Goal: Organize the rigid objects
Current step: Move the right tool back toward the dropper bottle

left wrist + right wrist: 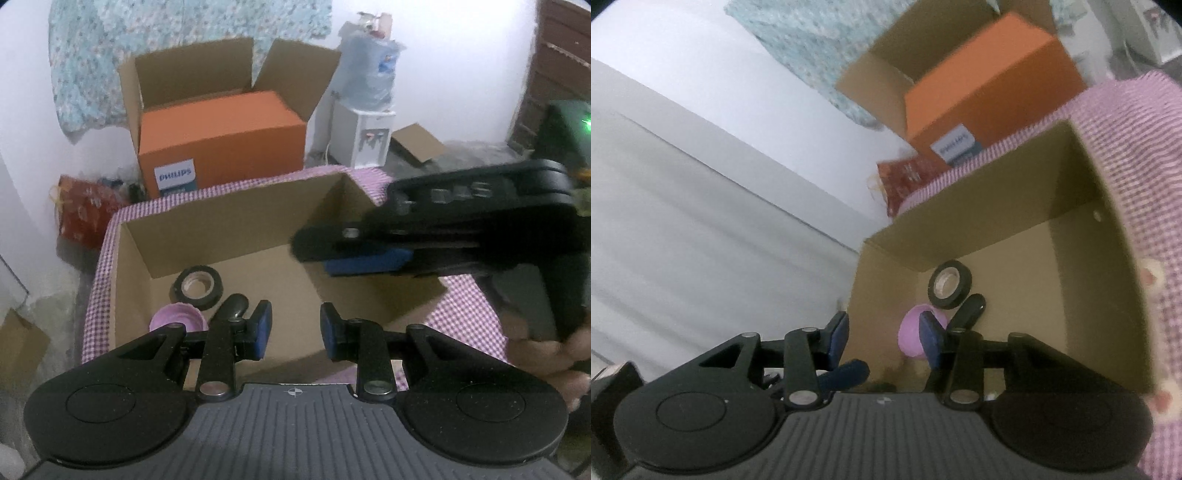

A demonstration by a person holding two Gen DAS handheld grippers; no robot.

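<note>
Inspecting the scene from its left edge, we are finding the task's things already lying inside the open cardboard box (229,221), which is sitting on a pink checked cloth (469,306).

A pink lid (177,321), round and smooth, is resting on the box floor near the left wall, partly hidden behind a finger of the left gripper (295,328). Just beyond it, a black tape roll (197,286) is lying flat, matte, with a pale core. Touching or nearly touching both, a black handle-shaped piece (234,306) is leaning across; we cannot tell what it is.

The left gripper is hovering over the near rim with its blue pads parted and nothing between them. Further right, the right gripper (884,339) is hanging over the box's right side, its jaws likewise spread and empty, with a person's hand (546,354) gripping its handle.

We are judging three risks:
- The box is thin, light cardboard on loose cloth, so a finger catching a wall could drag or tip it.
- The three items are crowding together, so reaching for one could knock its neighbours.
- The two grippers are working close over one opening, and they could collide if both are descending together.
</note>
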